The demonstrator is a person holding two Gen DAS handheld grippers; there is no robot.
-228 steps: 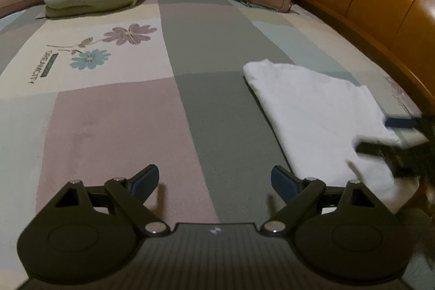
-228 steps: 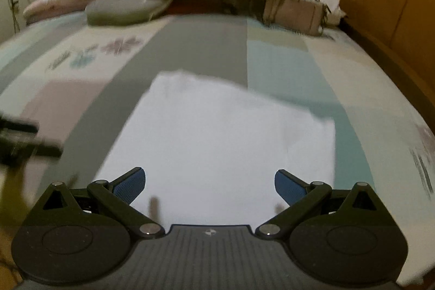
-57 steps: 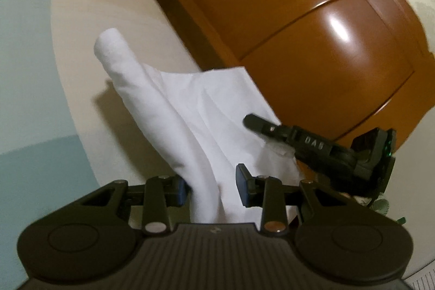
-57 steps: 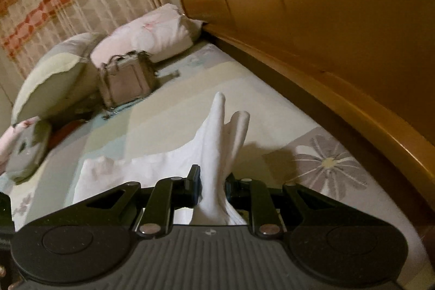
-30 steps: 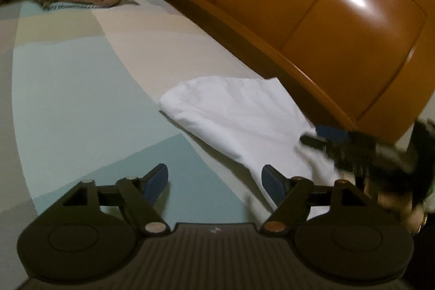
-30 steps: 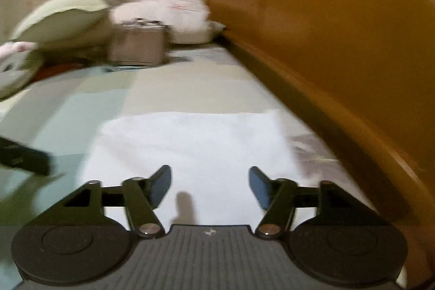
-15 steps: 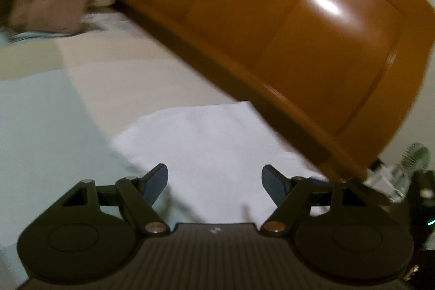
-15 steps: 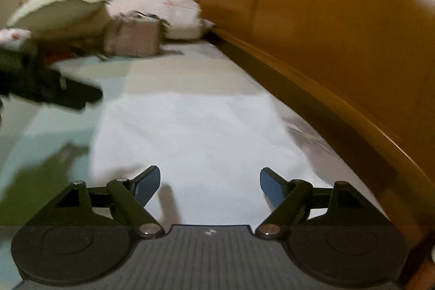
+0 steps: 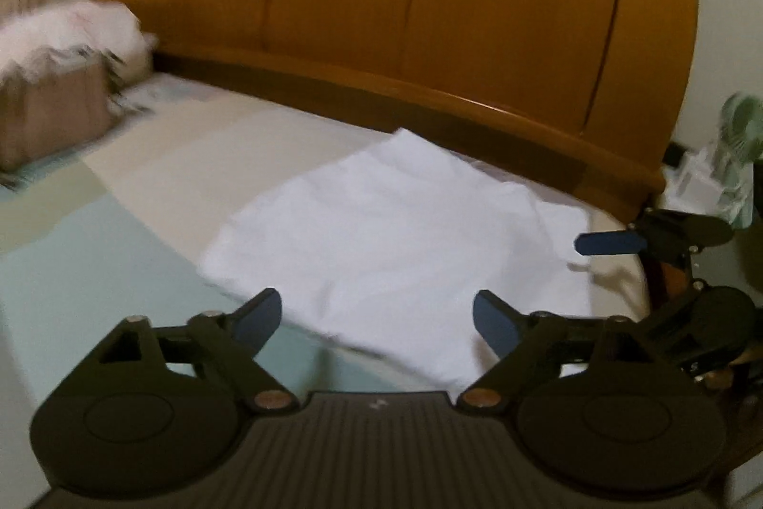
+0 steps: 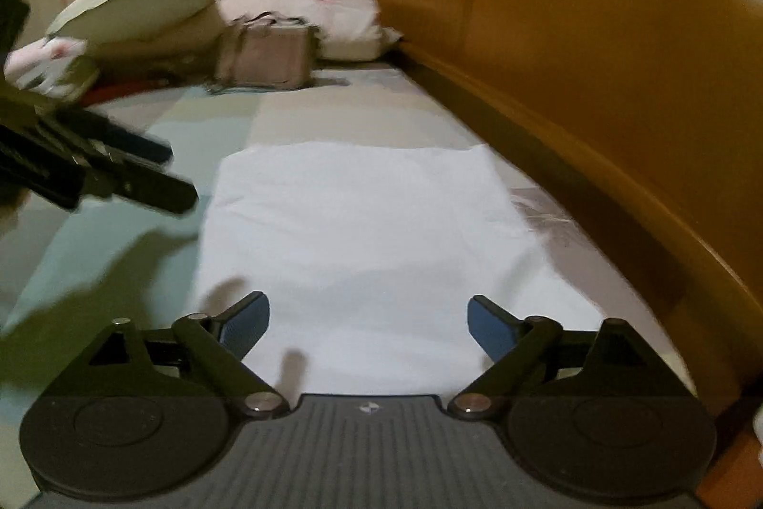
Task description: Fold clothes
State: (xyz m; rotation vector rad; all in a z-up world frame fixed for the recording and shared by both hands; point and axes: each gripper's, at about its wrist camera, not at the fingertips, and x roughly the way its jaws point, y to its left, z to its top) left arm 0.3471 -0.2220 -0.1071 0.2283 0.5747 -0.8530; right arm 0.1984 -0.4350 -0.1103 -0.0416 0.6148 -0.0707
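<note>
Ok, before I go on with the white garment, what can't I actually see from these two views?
- White garment: near edge hidden behind the right hand-held gripper body, right wrist view.
- Its layers and fold count: plain white, not discernible in either view.
- Bag: motion-blurred, left wrist view.
- Left hand-held gripper: blurred, cut off at left edge in right wrist view.

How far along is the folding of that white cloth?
Looks mostly done: the white cloth lies flat as a folded rectangle on the bed, beside the headboard. Nothing is in hand; the left hand-held gripper and right hand-held gripper are open. Perhaps one more fold remains.
</note>
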